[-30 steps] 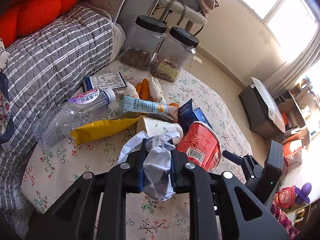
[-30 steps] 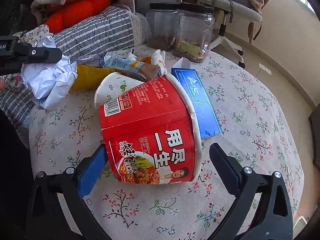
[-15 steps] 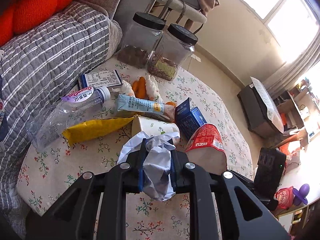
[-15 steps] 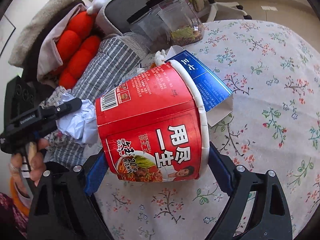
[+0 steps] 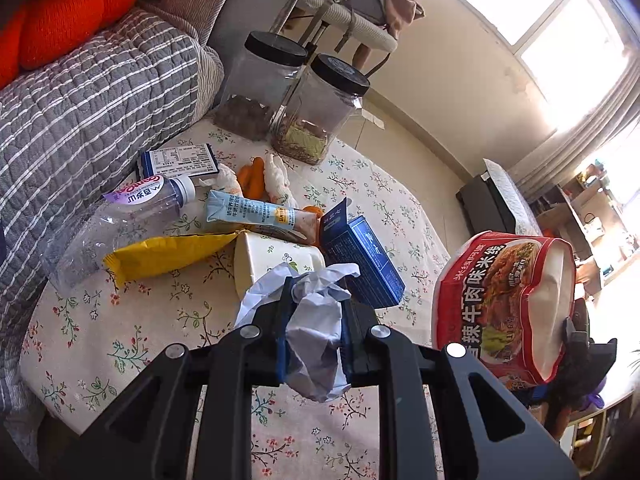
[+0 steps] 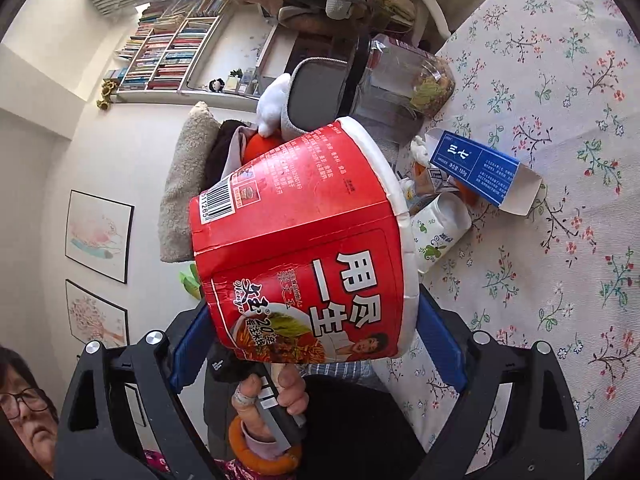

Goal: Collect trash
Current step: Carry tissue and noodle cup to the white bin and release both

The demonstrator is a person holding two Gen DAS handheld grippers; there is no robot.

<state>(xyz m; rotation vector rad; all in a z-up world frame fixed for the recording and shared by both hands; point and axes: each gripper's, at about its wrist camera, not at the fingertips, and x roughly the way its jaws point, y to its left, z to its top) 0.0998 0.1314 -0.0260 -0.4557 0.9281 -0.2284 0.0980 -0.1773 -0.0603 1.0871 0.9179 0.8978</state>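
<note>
The right gripper [image 6: 316,320] has the biggest piece of rubbish, the red noodle tub [image 6: 304,240], clamped across its body between blue pads, jaws spread wide to span it. In the left wrist view the tub [image 5: 504,304] hangs in the air off the table's right side, clear of the cloth, tipped on its side with the white rim facing away. The jaws closed a little within the last second and now bear on the tub's walls. It's thin card, creased already along one side, so the risk looks like this: squeeze harder and the wall buckles; ease off and it slides out, since it's held by its slanted sides.

The left gripper [image 5: 314,320] is pinched tight on a crumpled white tissue [image 5: 316,336], held above the near part of the floral tablecloth [image 5: 120,344]. The wad is soft and bulges out past the pads, so a loose flap could snag as it travels.

Plenty remains on the table: a clear plastic bottle [image 5: 120,220] lying on its side by the grey quilt [image 5: 80,100], a yellow wrapper [image 5: 168,256], a blue carton [image 5: 364,260] with its flap open, a white paper cup [image 5: 272,264] on its side, a pale blue tube-shaped pack [image 5: 248,216]. The two lidded jars [image 5: 304,108] at the back look like keepers, and a careless sweep near them could knock one over.

No bin shows in either view.
</note>
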